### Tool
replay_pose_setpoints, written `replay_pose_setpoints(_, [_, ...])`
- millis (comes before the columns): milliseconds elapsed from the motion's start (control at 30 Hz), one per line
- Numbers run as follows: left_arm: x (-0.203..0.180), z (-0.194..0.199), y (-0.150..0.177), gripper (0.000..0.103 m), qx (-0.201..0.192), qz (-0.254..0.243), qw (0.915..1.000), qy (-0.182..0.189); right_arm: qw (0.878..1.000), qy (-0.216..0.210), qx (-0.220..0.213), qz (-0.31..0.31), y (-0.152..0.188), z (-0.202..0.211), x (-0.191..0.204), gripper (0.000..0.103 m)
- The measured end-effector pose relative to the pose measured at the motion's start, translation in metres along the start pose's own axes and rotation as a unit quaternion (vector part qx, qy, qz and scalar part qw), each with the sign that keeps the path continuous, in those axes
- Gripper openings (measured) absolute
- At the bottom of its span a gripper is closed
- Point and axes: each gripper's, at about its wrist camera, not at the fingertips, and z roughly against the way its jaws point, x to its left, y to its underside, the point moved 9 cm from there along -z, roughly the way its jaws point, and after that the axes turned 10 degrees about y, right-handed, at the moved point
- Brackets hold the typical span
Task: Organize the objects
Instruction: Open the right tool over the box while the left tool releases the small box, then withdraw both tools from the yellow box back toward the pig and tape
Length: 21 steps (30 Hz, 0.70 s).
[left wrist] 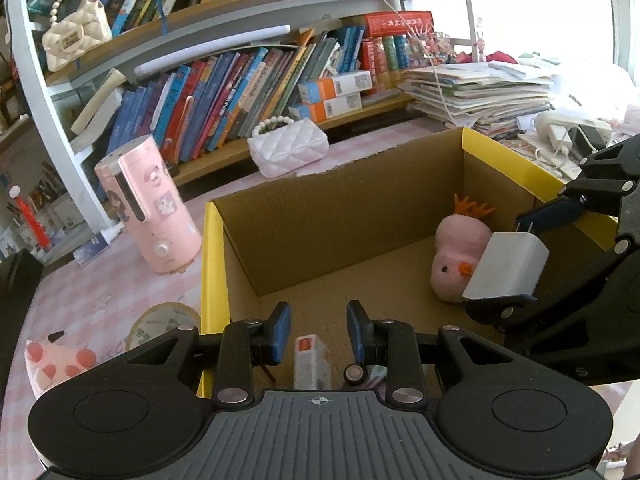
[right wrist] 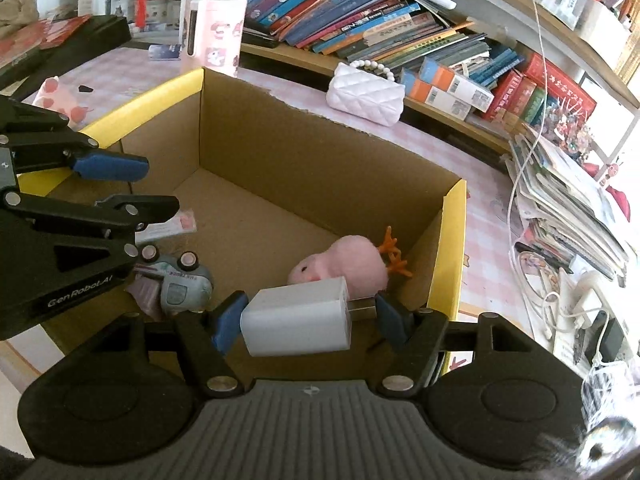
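The left claw (left wrist: 319, 330) was held with its fingers parted and empty, while the right claw (right wrist: 308, 318) was clamped shut around something held.

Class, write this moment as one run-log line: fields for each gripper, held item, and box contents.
right gripper: shut on white charger, above cardboard box | left gripper: open, empty, over box | in box: pink plush chick, toy car

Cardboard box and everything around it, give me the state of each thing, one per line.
Brown cardboard box with yellow rim: open-topped, upright.
White plug-in charger block: held over the box, prongs sideways.
Right gripper: jaws shut on the charger.
Left gripper: jaws open, holding nothing.
Pink plush chick: lying inside the box.
Pink cylindrical appliance: upright beside the box.
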Motion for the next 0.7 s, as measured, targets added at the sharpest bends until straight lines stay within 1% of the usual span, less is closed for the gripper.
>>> replay_pose_setpoints(200, [-0.001,-0.004,-0.003,0.029,-0.001,-0.005,1.0,0.004,1.0,0.01,0.003,-0.01,0.001,-0.002,-0.004,0.067])
replay_pose_setpoints(300, [-0.003,-0.002,-0.003,0.033,-0.006,-0.002,0.9999,0.012,1.0,0.011,-0.001,-0.013,0.001,-0.001,-0.004,0.067])
replay_pose_setpoints(367, [-0.005,0.002,-0.003,0.039,-0.016,-0.001,0.9998,0.015,1.0,0.009,-0.005,-0.018,0.001,-0.001,-0.004,0.067])
replay_pose_setpoints(400, [-0.006,0.005,-0.003,0.042,-0.022,-0.004,0.9997,0.011,1.0,0.007,-0.01,-0.023,0.0,0.001,-0.005,0.068])
replay_pose_setpoints(500, [-0.006,0.016,-0.005,0.045,-0.038,-0.01,0.9992,-0.003,0.999,0.013,-0.021,-0.029,-0.001,0.004,-0.005,0.071])
replay_pose_setpoints(533, [-0.005,0.021,-0.006,0.05,-0.043,-0.005,0.999,-0.003,0.999,0.015,-0.026,-0.032,-0.001,0.006,-0.006,0.075])
replay_pose_setpoints(567, [-0.004,0.026,-0.007,0.052,-0.051,0.003,0.9987,-0.002,0.999,0.016,-0.028,-0.036,-0.001,0.008,-0.006,0.078])
replay_pose_setpoints(600, [-0.002,0.033,-0.007,0.056,-0.061,0.013,0.9981,-0.004,0.998,0.019,-0.03,-0.045,0.0,0.011,-0.007,0.078])
replay_pose_setpoints(633, [0.0,0.038,-0.008,0.062,-0.067,0.021,0.9975,-0.007,0.998,0.019,-0.031,-0.052,0.0,0.013,-0.008,0.081])
replay_pose_setpoints(700, [0.004,0.048,-0.007,0.07,-0.078,0.038,0.9962,-0.014,0.997,0.017,-0.04,-0.066,-0.001,0.021,-0.008,0.083])
